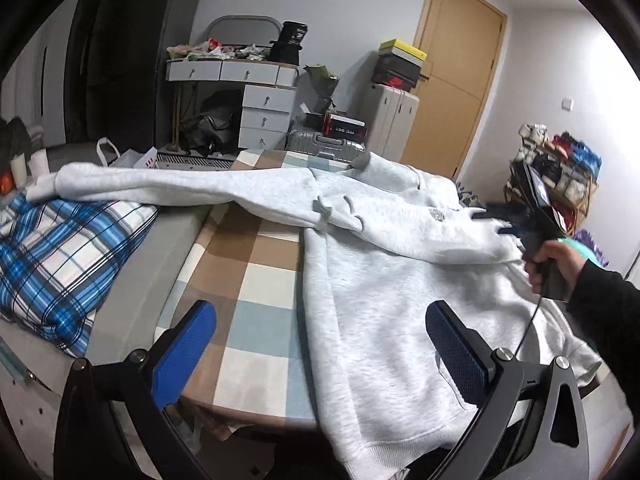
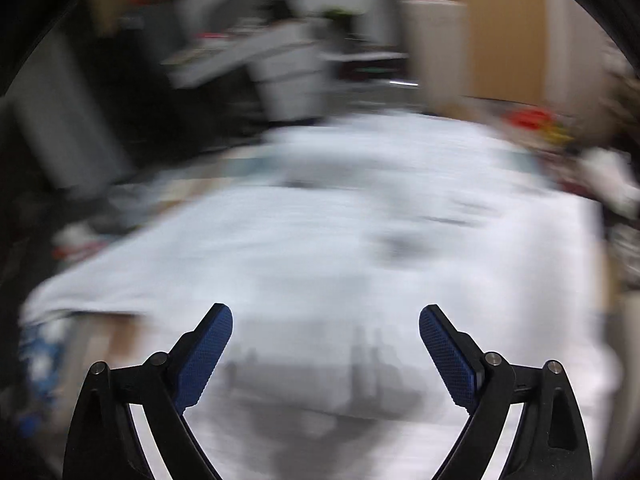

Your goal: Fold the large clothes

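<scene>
A light grey sweatshirt [image 1: 384,280] lies spread on a checked cloth on the table, its left sleeve [image 1: 168,188] stretched far to the left and its right sleeve folded across the chest. My left gripper [image 1: 320,332] is open and empty above the near hem. My right gripper [image 1: 494,224], seen at the right in the left wrist view, hovers over the folded sleeve's shoulder end. In the blurred right wrist view the right gripper [image 2: 326,332] is open and empty above the sweatshirt [image 2: 340,232].
The checked cloth [image 1: 256,280] covers the table. A blue plaid pillow [image 1: 60,256] lies at the left. White drawers [image 1: 264,116], a suitcase [image 1: 324,146], a wooden door [image 1: 452,80] and a cluttered rack [image 1: 560,168] stand behind.
</scene>
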`<action>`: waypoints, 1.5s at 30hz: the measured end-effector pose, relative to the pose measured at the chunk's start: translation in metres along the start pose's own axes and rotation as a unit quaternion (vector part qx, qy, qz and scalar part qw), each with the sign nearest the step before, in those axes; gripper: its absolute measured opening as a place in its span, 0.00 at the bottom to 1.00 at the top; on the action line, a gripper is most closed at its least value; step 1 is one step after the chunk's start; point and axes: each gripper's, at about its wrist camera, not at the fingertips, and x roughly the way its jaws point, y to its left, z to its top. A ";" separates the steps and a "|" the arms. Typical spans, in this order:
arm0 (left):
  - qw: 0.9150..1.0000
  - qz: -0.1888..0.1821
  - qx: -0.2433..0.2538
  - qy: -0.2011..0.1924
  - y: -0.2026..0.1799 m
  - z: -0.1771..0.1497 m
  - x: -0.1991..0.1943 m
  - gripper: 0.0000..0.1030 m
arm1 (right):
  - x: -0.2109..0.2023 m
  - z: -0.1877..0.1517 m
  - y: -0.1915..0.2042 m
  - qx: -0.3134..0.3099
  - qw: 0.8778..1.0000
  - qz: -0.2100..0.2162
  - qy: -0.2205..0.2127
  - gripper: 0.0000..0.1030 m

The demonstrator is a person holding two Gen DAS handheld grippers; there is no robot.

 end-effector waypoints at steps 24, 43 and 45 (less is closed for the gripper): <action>0.986 0.138 -0.089 0.005 0.086 0.083 -0.014 0.99 | -0.130 -0.132 0.028 0.025 0.949 0.176 -0.261 1.00; 0.921 0.095 -0.361 0.115 0.260 0.081 0.070 0.99 | -0.063 -0.198 0.040 0.137 0.960 0.143 -0.196 1.00; 0.915 0.105 -0.374 0.107 0.272 0.084 0.077 0.99 | -0.062 -0.201 0.035 0.160 0.957 0.160 -0.181 1.00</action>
